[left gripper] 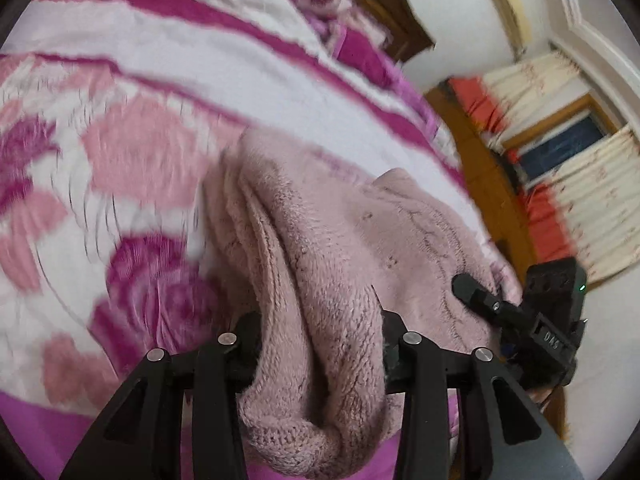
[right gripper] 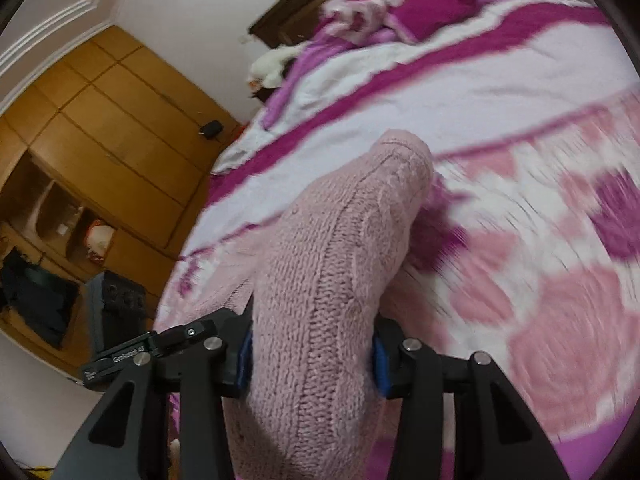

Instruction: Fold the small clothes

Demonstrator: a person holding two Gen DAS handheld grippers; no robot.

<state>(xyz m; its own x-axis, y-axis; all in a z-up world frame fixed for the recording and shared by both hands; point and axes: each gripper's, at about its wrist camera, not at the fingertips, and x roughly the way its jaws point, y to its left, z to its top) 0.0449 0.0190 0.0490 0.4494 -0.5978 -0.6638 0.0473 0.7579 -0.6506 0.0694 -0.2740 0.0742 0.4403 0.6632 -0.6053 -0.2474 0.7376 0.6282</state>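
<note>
Sweater [left gripper: 320, 248], pink knit, hangs between my two tongs above the bed [left gripper: 200, 80], lower part trailing on the floral quilt. Left tongs [left gripper: 320, 360] are clamped narrow on a bunched fleecy edge, pads pressed into the fabric. Right tongs [right gripper: 312, 356] hold a thicker roll of the knit, blue pads [right gripper: 380, 364] biting on both sides, jaws set wider because the wad is thick. Right tongs also show in the left view [left gripper: 480, 300], near, across the garment.

Step in hand, as I judge it: carrying the gripped edge over to make a fold. To do it well I keep both grips level with each other so the edge stays straight, hold mild tension between the tongs so the knit doesn't sag or twist, and lay it onto flat quilt, not the crumpled bedding near the headboard [right gripper: 288, 12]. Thick knit may slip from the left grip; no yanking. Release only once the fabric rests flat.
</note>
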